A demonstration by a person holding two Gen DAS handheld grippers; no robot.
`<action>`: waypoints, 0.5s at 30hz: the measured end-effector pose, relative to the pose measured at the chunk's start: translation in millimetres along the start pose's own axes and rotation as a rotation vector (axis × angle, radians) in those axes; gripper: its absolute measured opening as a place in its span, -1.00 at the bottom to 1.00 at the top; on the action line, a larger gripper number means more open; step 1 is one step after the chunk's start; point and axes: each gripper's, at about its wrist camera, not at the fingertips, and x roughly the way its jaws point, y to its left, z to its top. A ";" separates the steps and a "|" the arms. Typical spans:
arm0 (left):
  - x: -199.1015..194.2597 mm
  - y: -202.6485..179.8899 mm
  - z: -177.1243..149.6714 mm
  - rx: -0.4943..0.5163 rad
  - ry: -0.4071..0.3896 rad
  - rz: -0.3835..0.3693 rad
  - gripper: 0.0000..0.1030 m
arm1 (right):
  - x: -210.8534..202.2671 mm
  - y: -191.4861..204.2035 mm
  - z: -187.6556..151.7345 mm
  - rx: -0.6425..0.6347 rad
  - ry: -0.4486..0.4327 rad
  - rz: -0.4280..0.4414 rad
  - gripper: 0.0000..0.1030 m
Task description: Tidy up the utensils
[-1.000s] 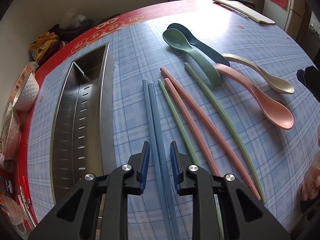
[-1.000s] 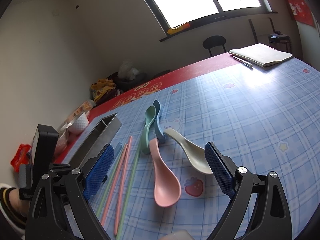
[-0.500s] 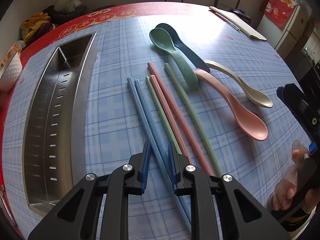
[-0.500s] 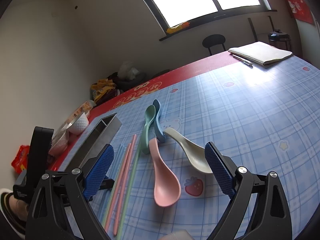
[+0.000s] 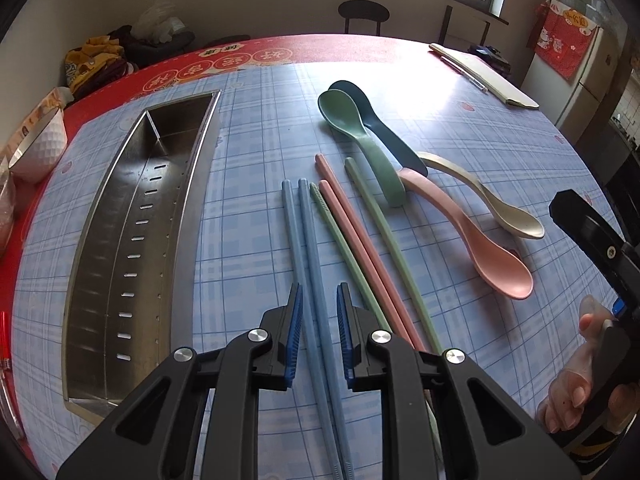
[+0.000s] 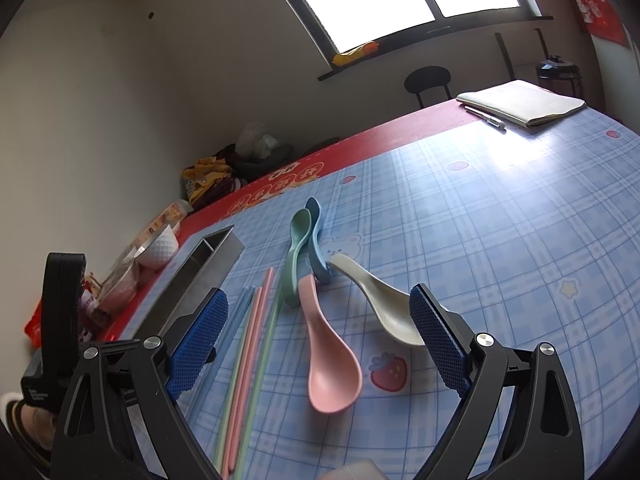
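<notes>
Left wrist view: the left gripper (image 5: 318,330) straddles the blue chopsticks (image 5: 310,248), jaws narrowed but not visibly pinching, near the tabletop's near edge beside the steel tray (image 5: 100,280). They look light, stiff, slippery; grip mid-shaft. The right gripper (image 6: 318,340) gapes wide, empty.

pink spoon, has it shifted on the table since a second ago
No. In the right wrist view the pink spoon lies as before, its bowl just left of the strawberry print on the tablecloth, its handle reaching toward the green spoon.
</notes>
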 end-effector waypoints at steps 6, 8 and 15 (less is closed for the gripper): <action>12.2 3.3 0.7 0.017 0.019 0.071 -0.67 | -0.8 -1.2 -0.7 0.002 -0.004 0.001 0.73; 13.8 2.6 -1.1 0.036 0.011 0.089 -0.69 | -1.0 -1.3 -0.9 0.002 -0.004 0.001 0.73; 13.1 -7.5 -13.8 0.108 0.007 0.114 -0.70 | -0.9 -1.2 -1.0 0.003 -0.004 0.002 0.73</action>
